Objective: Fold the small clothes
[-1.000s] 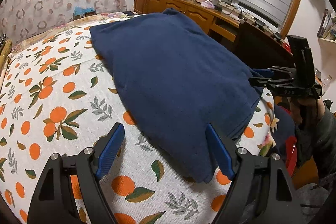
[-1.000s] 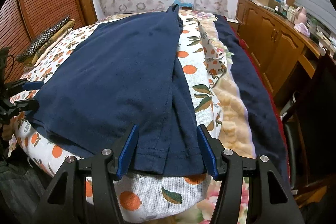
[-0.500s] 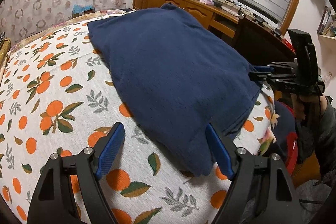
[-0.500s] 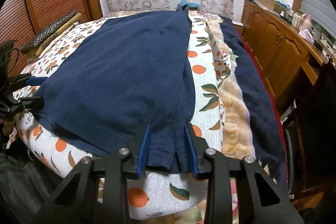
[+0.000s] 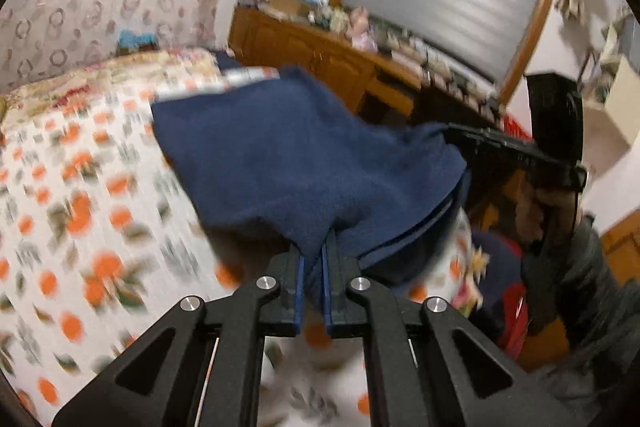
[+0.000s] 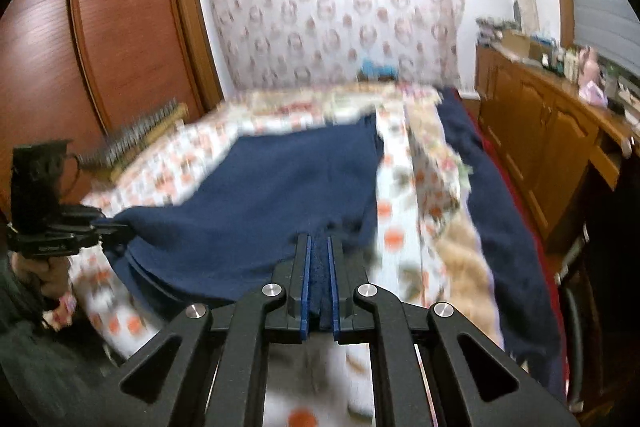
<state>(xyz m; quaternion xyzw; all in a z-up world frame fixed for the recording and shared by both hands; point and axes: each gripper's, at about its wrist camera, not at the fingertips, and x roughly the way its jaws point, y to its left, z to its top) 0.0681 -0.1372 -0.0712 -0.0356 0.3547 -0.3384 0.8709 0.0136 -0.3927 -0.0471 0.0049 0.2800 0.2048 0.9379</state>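
You're pinching the cloth [image 5: 304, 163] at two corners.
Left gripper [image 5: 313, 267] and right gripper [image 6: 319, 267] are each clamping fabric between nearly closed fingers.

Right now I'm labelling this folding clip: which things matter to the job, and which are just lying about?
Part of the job:
- navy garment
- left gripper, shut on its near edge
- right gripper, shut on its hem
- orange-print bedspread

Just lying about:
- wooden cabinet with clutter on top
- wardrobe
- patterned curtain

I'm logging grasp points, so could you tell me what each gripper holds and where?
Both hold the navy garment by its near edge: the left gripper at one corner, the right gripper at the other.
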